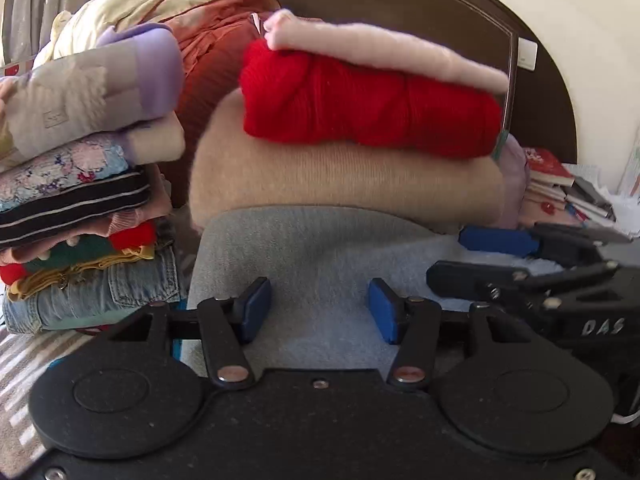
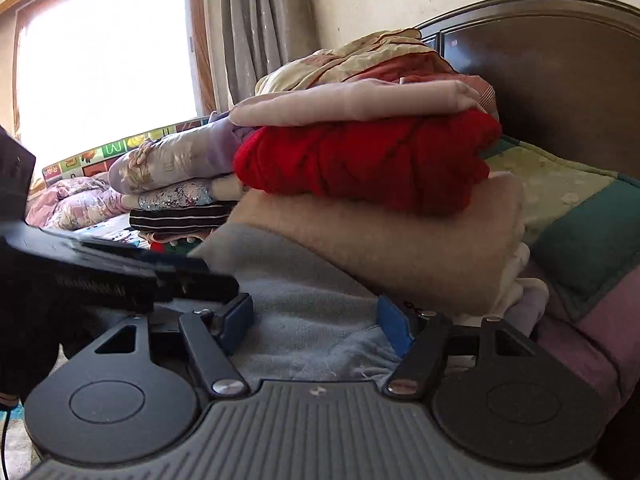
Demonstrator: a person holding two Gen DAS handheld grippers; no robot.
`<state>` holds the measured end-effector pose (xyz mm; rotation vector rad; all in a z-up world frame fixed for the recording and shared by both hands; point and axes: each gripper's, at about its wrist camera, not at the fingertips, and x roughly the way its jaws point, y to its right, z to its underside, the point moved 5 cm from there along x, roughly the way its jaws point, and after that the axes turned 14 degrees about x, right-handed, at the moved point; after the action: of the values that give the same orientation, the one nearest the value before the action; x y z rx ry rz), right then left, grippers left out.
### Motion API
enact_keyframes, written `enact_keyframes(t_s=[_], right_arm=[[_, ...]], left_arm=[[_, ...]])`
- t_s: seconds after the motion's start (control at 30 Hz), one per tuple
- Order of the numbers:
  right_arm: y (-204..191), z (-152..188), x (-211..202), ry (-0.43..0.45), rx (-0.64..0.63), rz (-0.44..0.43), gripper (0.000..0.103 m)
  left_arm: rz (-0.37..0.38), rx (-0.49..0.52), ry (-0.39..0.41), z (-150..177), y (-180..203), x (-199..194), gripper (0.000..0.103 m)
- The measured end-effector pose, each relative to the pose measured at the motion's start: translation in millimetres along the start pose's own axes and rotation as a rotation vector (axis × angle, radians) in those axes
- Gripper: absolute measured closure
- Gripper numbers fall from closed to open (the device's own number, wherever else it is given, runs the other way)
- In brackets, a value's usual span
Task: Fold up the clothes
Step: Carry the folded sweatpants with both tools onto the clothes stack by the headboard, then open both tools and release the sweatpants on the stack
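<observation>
Both grippers spread, L (image 1: 320,312) & R (image 2: 316,326), over grey-blue garment (image 1: 320,248); folded stack (image 1: 80,184) at 9 o'clock.

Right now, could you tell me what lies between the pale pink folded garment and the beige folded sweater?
A red knitted sweater, sandwiched between them in both views.

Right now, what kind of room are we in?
Probably a bedroom. There is a dark wooden headboard against the wall, a patchwork quilt spread underneath, and stacks of folded clothes sitting on it. A curtained window lets daylight in.
</observation>
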<state>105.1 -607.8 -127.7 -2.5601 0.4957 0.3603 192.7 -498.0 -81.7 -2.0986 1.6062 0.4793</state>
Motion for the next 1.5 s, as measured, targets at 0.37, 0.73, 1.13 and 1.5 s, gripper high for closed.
enact_keyframes(t_s=[0.37,0.73,1.13,1.5], right_arm=[[-6.9,19.2,-24.7,0.102,-0.077,0.0,0.035],[3.6,34.7,-59.9,0.079,-0.001,0.06,0.027],[-22.9,28.2,-113.9,-0.107,0.164,0.094,0.0],[-60.7,28.1,-158.7,-0.141,0.154,0.121,0.0]], left_arm=[[-0.081,0.061,0.069,6.0,20.6,-41.1,0.048],[-0.144,0.003,0.165,16.6,59.7,-83.3,0.043],[-0.134,-0.38,0.057,44.5,58.1,-158.2,0.001],[-0.272,-0.446,-0.069,45.3,72.2,-216.6,0.0]])
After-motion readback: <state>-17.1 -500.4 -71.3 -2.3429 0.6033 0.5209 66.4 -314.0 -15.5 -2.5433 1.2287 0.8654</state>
